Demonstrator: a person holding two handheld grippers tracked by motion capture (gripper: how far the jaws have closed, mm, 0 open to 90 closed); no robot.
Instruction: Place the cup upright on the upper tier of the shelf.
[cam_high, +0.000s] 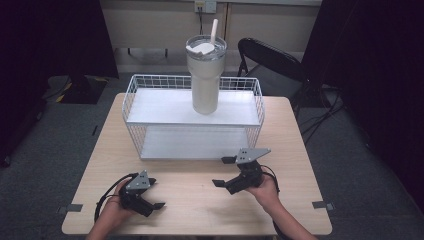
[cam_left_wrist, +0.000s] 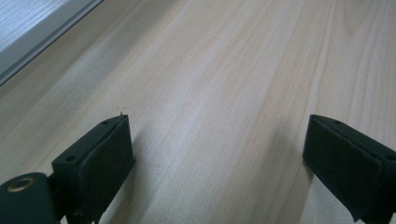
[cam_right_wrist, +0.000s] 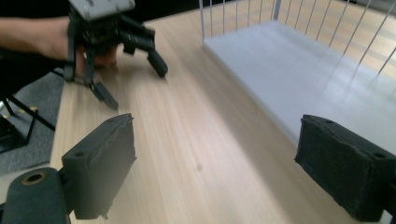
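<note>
A light wood table (cam_high: 200, 200) stands on grey carpet in a dim room, with dark curtains at the left and right edges of the high view and a black folding chair (cam_high: 267, 57) at upper right behind the table. In the centre of that view a white wire rack (cam_high: 192, 117) with two white shelves sits on the table's far half. A cream tumbler (cam_high: 205, 75) with a clear lid and a straw stands upright on the upper shelf, right of its middle. The left gripper (cam_high: 154, 193) is held in the person's left hand (cam_high: 115, 205) at lower left of the high view, low over the table, pointing toward the frame's right, jaws apart. In the left gripper view its two black jaws stand wide apart over bare wood, with the rack's white base edge at upper left. The right gripper (cam_high: 223, 171) is held in the right hand (cam_high: 265, 192) at lower centre-right, in front of the rack, jaws spread and nothing between them. In the right gripper view its jaws stand well apart, the rack's lower shelf lies at upper right, and the left gripper appears at upper left.
</note>
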